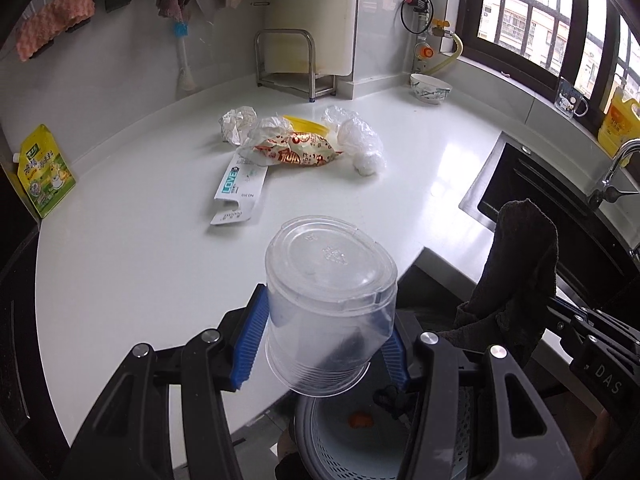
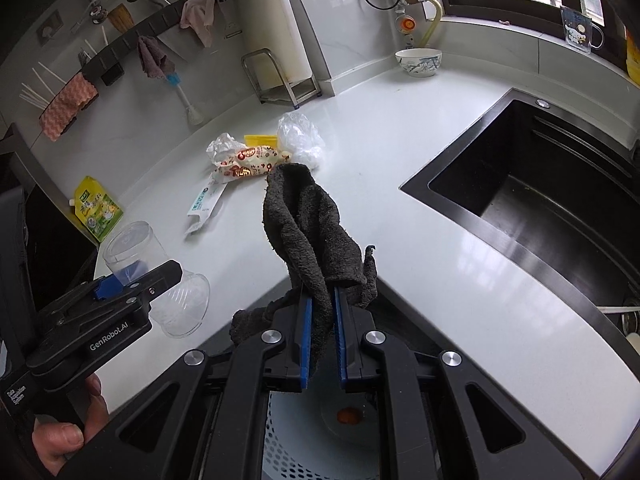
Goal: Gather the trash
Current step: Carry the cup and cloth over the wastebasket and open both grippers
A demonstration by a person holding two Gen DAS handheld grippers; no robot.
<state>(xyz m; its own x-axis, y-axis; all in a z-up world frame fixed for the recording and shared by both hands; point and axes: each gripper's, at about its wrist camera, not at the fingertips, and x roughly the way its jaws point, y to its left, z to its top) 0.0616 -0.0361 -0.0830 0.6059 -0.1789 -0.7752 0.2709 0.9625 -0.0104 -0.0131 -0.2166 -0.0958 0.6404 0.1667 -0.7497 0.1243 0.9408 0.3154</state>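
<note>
My left gripper [image 1: 320,332] is shut on a clear plastic cup [image 1: 328,300], bottom pointing away, held over the counter's front edge; the cup [image 2: 156,280] and that gripper [image 2: 120,284] also show at the left of the right wrist view. My right gripper [image 2: 320,336] is shut on a dark grey cloth [image 2: 312,240], which stands up between its blue pads; the cloth [image 1: 516,276] hangs at the right of the left wrist view. Below both grippers a perforated grey bin [image 1: 464,420] holds an orange scrap [image 1: 361,419]. A trash pile lies mid-counter: a printed snack bag [image 1: 300,152], crumpled plastic bags [image 1: 360,136], a torn box [image 1: 240,184].
The white counter [image 1: 140,240] wraps around a black sink [image 2: 540,200] with a faucet [image 1: 616,168] at the right. A yellow-green pouch [image 1: 46,172] stands at the left. A bowl [image 1: 430,87], a steel rack [image 1: 288,60] and hanging rags [image 1: 56,36] line the back wall.
</note>
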